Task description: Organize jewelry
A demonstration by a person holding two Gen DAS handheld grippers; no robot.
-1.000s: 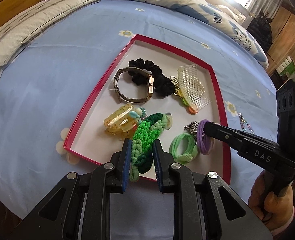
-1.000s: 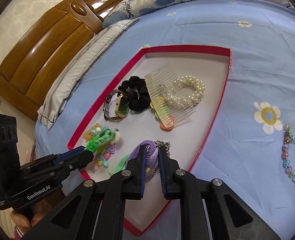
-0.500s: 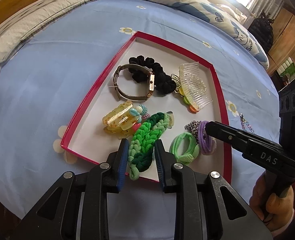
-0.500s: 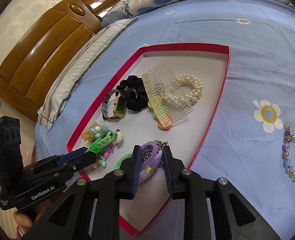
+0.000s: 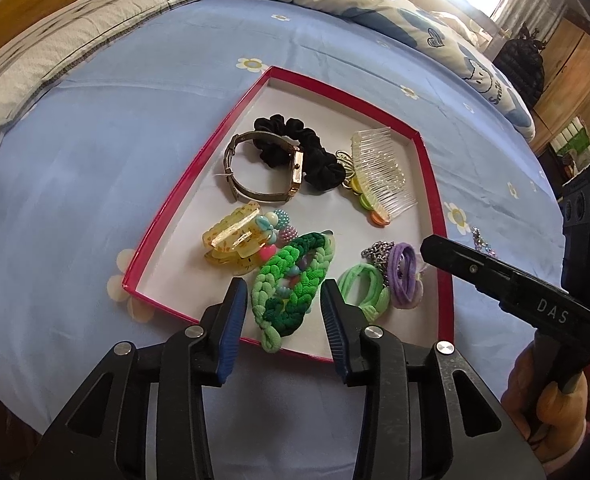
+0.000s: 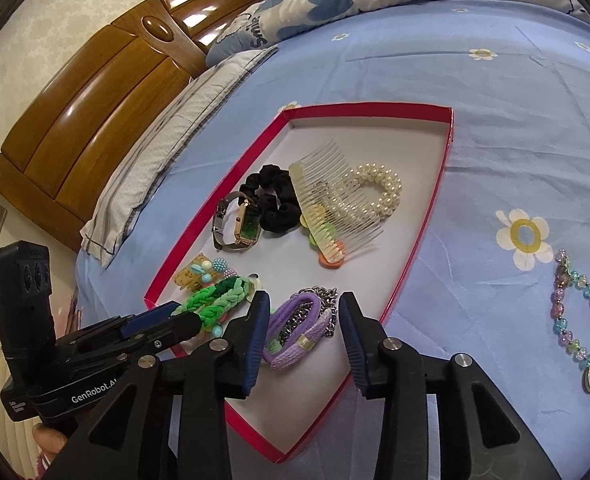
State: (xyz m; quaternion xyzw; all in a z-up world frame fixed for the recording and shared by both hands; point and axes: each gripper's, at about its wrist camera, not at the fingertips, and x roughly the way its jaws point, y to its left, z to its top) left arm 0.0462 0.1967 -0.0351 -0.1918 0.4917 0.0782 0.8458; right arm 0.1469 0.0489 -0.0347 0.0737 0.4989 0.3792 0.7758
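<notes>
A red-rimmed tray (image 5: 199, 168) lies on the blue bedsheet with hair ties and jewelry in it. My left gripper (image 5: 283, 300) hovers over the tray's near edge, its jaws opening. The green braided hair tie (image 5: 283, 260) lies between the pads with a gap on each side. My right gripper (image 6: 305, 308) is likewise opening around the purple hair tie (image 6: 295, 344), which rests loose on the tray floor against a metal chain. Each gripper also shows in the other view: the right gripper (image 5: 431, 248) and the left gripper (image 6: 175, 314).
The tray also holds a watch (image 5: 263, 168), a black scrunchie (image 5: 319, 168), a clear comb (image 5: 379, 168), a pearl bracelet (image 6: 379, 188), a yellow claw clip (image 5: 231, 240) and a light green tie (image 5: 359, 288). A bead bracelet (image 6: 575, 320) lies on the sheet outside the tray.
Both grippers have gone from shut on their hair ties to open. The green and purple ties now lie loose in the tray. Neither hand has shifted much.
</notes>
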